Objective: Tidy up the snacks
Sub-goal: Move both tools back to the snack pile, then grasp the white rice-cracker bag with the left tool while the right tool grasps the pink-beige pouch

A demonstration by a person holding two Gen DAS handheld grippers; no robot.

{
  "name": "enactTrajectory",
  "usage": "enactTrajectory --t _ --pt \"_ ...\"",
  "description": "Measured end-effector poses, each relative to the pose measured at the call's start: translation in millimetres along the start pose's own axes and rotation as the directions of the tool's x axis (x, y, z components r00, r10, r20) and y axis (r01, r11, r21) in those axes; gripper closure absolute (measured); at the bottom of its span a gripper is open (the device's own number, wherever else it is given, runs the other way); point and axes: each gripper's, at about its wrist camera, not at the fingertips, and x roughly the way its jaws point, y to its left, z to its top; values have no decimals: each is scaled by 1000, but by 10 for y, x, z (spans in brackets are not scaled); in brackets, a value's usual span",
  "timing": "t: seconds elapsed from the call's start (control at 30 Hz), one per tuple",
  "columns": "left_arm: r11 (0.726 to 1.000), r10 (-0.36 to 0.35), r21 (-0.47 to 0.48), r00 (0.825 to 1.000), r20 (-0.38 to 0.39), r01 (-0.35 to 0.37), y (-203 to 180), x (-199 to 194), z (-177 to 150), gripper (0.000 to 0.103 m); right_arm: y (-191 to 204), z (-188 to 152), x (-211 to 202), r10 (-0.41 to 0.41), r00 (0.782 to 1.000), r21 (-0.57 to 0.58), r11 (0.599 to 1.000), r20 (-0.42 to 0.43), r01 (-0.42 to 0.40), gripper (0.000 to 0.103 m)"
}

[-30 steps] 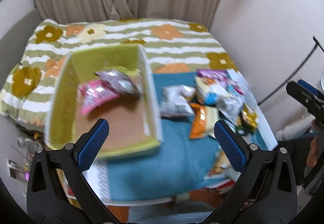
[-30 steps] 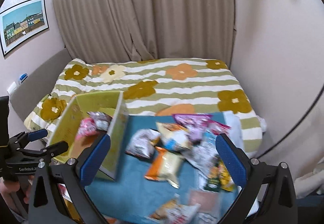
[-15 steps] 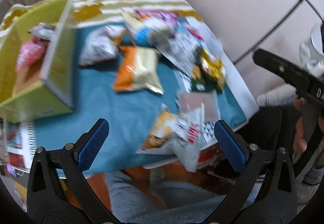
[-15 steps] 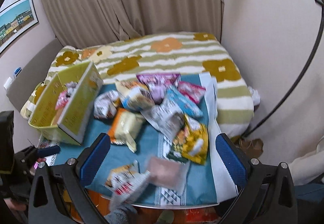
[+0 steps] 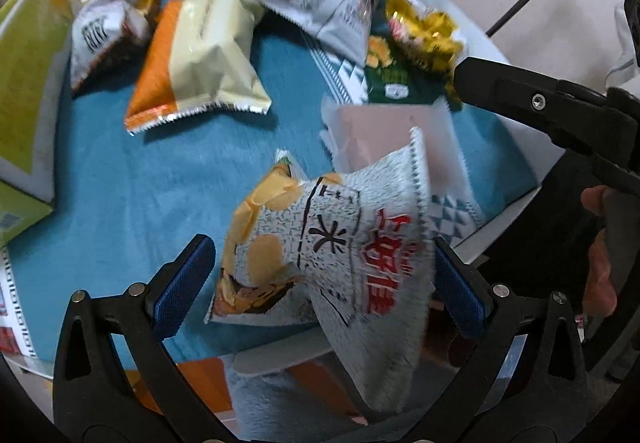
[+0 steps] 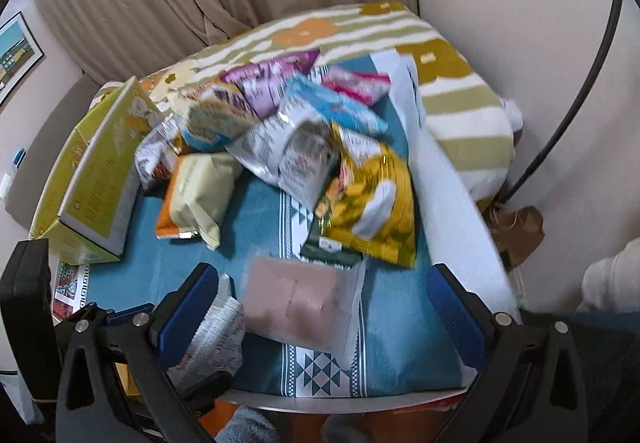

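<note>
A white chip bag point(image 5: 332, 243) with red lettering lies at the near edge of the teal cloth point(image 5: 140, 195), partly overhanging. My left gripper point(image 5: 322, 285) is open, with a blue pad on each side of that bag. Just beyond it lies a pale pink packet point(image 6: 292, 295), which sits between the open fingers of my right gripper point(image 6: 320, 309). The chip bag point(image 6: 212, 335) also shows at the lower left of the right wrist view. A yellow-green box point(image 6: 100, 171) stands at the left edge of the cloth.
A pile of snack bags fills the far side: an orange-and-cream bag point(image 5: 192, 59), a grey-white bag point(image 6: 292, 155), a yellow bag point(image 6: 372, 203), and blue and purple ones. A striped flowered bed cover point(image 6: 452, 91) lies behind. The wall is close on the right.
Both grippers dropped toward the table's near edge. The left swung right from the box to the white chip bag; the right came down over the pink packet. Both stayed open.
</note>
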Motion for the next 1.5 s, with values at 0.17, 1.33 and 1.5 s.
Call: enactTrajectory --t 0.17,1.33,1.5 --pt "1000 -7 -7 1000 4 7 104 119 17 16 -35 -59 162 2 1000 33 999 -25 -2 0" --pt "991 95 -97 995 32 -91 714 -60 -30 27 413 -295 873 -142 981 -15 990 -129 141 0" --pt "989 108 -103 994 31 -104 659 -89 -29 29 460 -344 806 -144 985 -34 989 -100 141 22"
